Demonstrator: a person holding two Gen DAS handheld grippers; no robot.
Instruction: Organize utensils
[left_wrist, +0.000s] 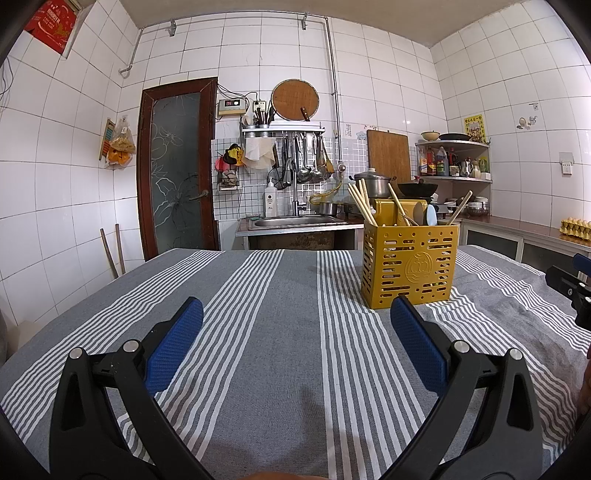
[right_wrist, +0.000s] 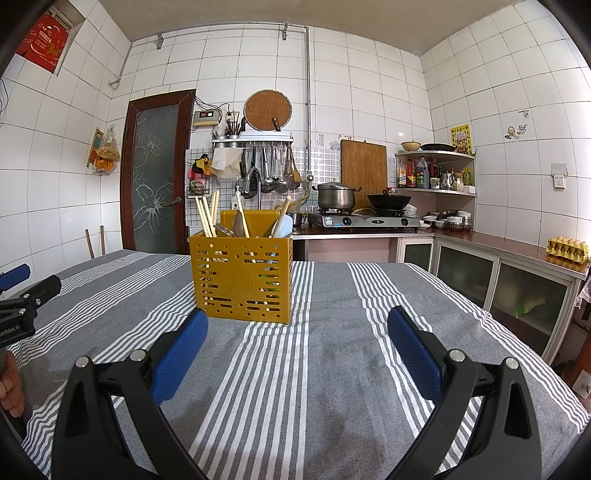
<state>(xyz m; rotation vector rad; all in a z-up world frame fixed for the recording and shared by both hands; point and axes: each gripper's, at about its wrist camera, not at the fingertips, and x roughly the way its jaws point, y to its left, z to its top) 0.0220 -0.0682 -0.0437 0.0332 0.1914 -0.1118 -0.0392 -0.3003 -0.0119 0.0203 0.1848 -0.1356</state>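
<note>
1. One yellow caddy (left_wrist: 408, 266) stands upright on the striped cloth (left_wrist: 280, 332), toward the far edge of the table; it has perforated walls and a round emblem on its front.
2. Inside it, the left view shows several chopsticks (left_wrist: 360, 205) bunched at the left end, one more stick (left_wrist: 460, 208) leaning out at the right, and a pale blue utensil (left_wrist: 431, 216) between them. An exact chopstick count cannot be told.
3. The right view shows the same caddy (right_wrist: 242, 277) from the other side, with the chopsticks (right_wrist: 207, 216), a metal spoon (right_wrist: 241, 223) and a wooden-handled utensil (right_wrist: 282, 214) with a pale blue end.
4. Two grippers are in use. The left gripper (left_wrist: 297, 325) has its blue pads spread wide with nothing between them, above bare cloth, the caddy just beyond its right finger.
5. The right gripper (right_wrist: 297, 332) is likewise spread wide and empty; the caddy sits just past its left finger.
6. Each view catches the other gripper at its edge.
7. Only the right view shows the stove (right_wrist: 364, 219) with one pot (right_wrist: 336, 195) and one wok (right_wrist: 389, 201), and part of a hand (right_wrist: 11, 387) at the left edge.
8. Only the left view shows the sink (left_wrist: 295, 221) clearly.
9. Both show one egg tray (right_wrist: 567, 249) on the counter.
</note>
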